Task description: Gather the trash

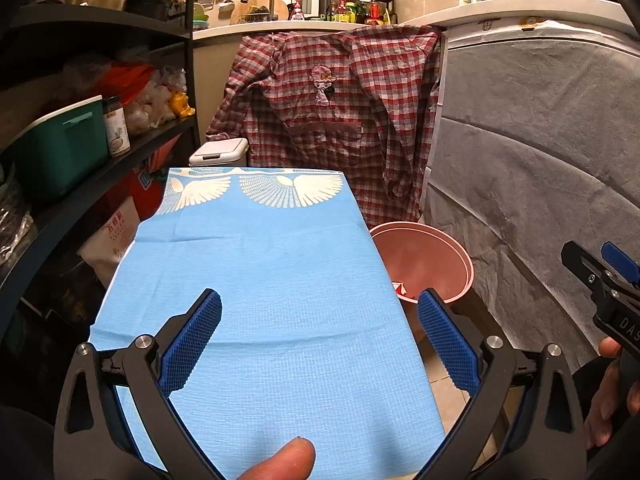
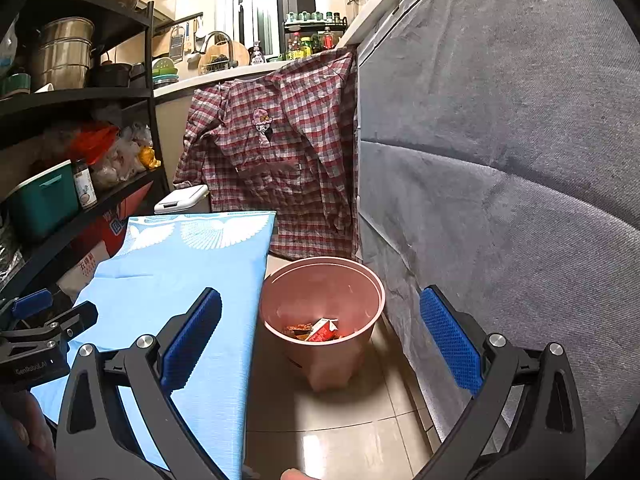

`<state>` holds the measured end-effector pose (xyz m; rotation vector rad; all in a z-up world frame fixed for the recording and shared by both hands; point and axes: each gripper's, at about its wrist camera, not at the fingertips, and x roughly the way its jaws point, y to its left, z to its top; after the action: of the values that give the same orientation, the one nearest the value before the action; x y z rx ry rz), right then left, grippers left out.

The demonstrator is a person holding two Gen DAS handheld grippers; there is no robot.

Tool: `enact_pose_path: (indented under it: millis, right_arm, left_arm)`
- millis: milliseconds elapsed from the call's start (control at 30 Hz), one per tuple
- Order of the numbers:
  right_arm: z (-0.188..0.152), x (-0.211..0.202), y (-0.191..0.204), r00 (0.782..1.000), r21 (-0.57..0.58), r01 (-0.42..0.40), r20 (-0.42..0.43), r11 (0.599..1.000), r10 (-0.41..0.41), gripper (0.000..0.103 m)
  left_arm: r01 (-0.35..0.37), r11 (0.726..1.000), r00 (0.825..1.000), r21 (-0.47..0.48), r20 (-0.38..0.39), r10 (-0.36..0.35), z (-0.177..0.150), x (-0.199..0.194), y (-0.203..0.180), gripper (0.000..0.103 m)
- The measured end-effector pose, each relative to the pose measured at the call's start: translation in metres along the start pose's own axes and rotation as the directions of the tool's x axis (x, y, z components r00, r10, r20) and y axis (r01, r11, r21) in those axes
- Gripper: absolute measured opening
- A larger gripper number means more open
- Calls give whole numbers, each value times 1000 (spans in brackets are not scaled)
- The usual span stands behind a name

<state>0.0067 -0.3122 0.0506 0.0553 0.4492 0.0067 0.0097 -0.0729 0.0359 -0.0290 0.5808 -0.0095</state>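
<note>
Far left, black shelf (image 1: 120,148) packed with bags and a green box, close to my left tool (image 1: 319,344); that tool hangs spread wide, nothing between its pads, over the blue-covered desk (image 1: 260,280). Desk surface shows no trash that I can see. Moving right, pink bin (image 2: 324,312) sits on the floor just beside the desk's right edge, and the trash (image 2: 320,330), a red-white carton plus some reddish scraps, lies at its bottom. My right tool (image 2: 320,344) is also spread wide and empty, hovering above the bin and pointing down into it, trash below and slightly ahead of the pads, well apart. Far right, grey cloth cover (image 2: 520,200) hangs just beside the bin. Looks like collection is mostly done, judging by the bare desk. Risks: right tool dropping lower could clip the bin rim and tip it, spilling the scraps on the tile floor; its right finger could snag the grey cloth; left tool swinging outward could knock shelf items.
</note>
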Motion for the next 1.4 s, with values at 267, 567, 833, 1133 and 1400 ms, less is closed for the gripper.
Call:
enact_pose_path:
  millis: [267, 567, 833, 1133, 1400]
  right_arm:
    - [1, 1, -1, 1000, 2, 1, 1, 1000, -1, 98]
    - [2, 0, -4, 1000, 9, 2, 2, 1000, -2, 98]
    - [3, 0, -6, 1000, 8, 2, 3, 1000, -2, 98]
    - [5, 2, -8, 1000, 6, 0, 5, 1000, 0, 98]
    - [5, 2, -7, 1000, 7, 1, 5, 1000, -1, 98]
  left_arm:
    - [-1, 1000, 1000, 0, 1, 1, 1, 0, -2, 95]
    - [-1, 1000, 1000, 1, 1, 1, 0, 0, -2, 95]
    - [3, 1000, 1000, 1, 2, -3, 0, -1, -4, 95]
    - [3, 1000, 1000, 3, 3, -3, 0, -1, -7, 95]
    - [2, 1000, 1000, 5, 3, -2, 0, -2, -10, 95]
